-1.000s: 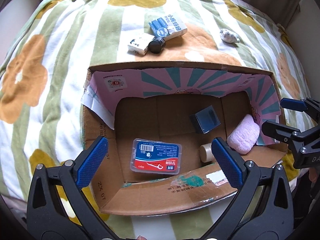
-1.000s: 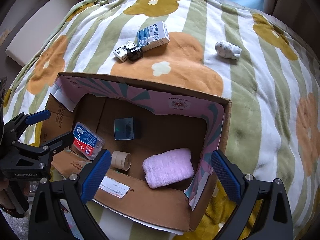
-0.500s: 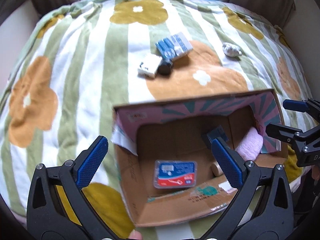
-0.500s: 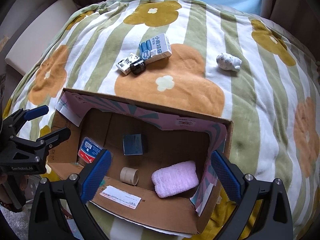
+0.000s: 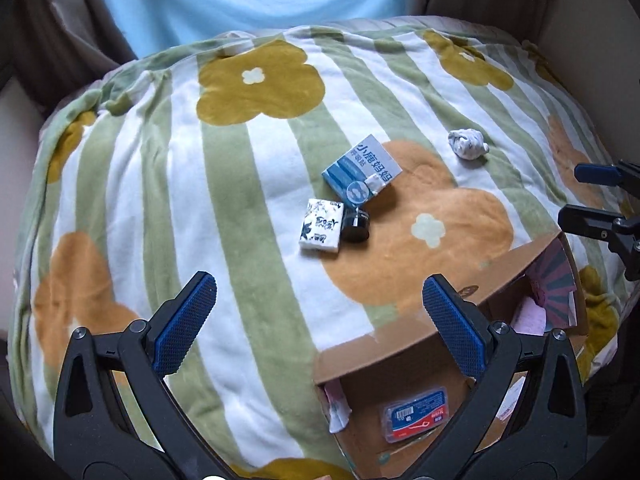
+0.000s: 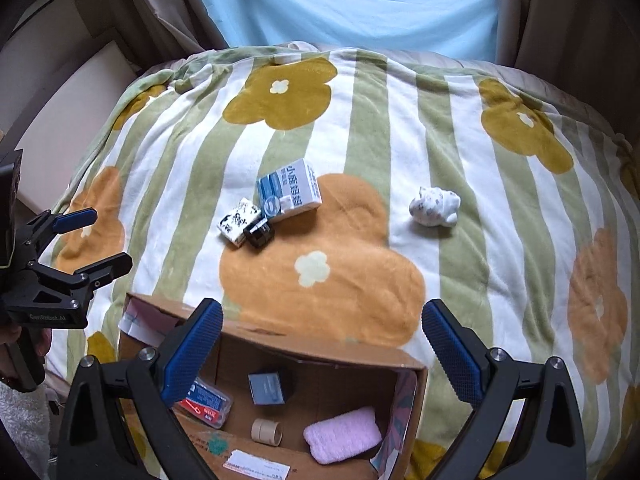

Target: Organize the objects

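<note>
An open cardboard box sits at the near edge of a flowered blanket; it also shows in the left wrist view. Inside lie a red and blue plastic case, a dark cube, a tape roll and a pink towel. On the blanket beyond lie a blue and white carton, a white patterned packet, a small black jar and a white crumpled figure. My left gripper and right gripper are both open and empty, above the box.
The blanket covers a rounded cushion with sloping sides. A light blue cloth and brown curtains hang behind. A cream cushion lies to the left.
Both grippers have risen and tilted forward, so the box has slid to the bottom of both views and the objects on the blanket are now central. Both stay open.
</note>
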Motion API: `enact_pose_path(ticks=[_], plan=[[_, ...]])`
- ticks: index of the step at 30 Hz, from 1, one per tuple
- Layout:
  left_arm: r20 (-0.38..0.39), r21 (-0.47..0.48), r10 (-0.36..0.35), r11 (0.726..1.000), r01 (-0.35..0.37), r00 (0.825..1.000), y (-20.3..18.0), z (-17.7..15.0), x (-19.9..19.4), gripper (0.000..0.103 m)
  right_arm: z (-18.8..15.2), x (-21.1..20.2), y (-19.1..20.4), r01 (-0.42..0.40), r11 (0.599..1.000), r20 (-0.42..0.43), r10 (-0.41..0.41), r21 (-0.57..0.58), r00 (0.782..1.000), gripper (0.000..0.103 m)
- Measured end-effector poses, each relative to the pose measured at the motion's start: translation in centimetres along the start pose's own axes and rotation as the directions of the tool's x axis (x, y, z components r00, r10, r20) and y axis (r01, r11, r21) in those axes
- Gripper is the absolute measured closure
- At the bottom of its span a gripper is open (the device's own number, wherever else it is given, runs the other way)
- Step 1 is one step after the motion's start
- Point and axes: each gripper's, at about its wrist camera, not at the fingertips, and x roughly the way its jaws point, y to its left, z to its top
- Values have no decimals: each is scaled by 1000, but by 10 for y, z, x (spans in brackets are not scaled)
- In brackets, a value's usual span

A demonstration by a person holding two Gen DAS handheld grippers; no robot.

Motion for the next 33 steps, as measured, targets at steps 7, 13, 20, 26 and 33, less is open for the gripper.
enact_pose_path(ticks=[7,13,20,26,33], plan=[[-60,89,-79,992,84,995,17,26,51,0,50,32,8,-42,998,10,42,40,999,3],[-135,88,-150,983,163,979,28,24,107,0,85,80,20,-62,995,-17,63,81,998,3],[-166,96,-196,972,214,966,29,13,153,3,106,140,42,8,1000,-72,-7,16,997,3],[-162,112,-197,970,216,967,29,11,180,5,112,185,51,66,998,-118,-68,-25,991,4],[-165,144,-188,967,212,968,25,7,203,16,113,218,57,110,991,-145,-120,-78,982,4]])
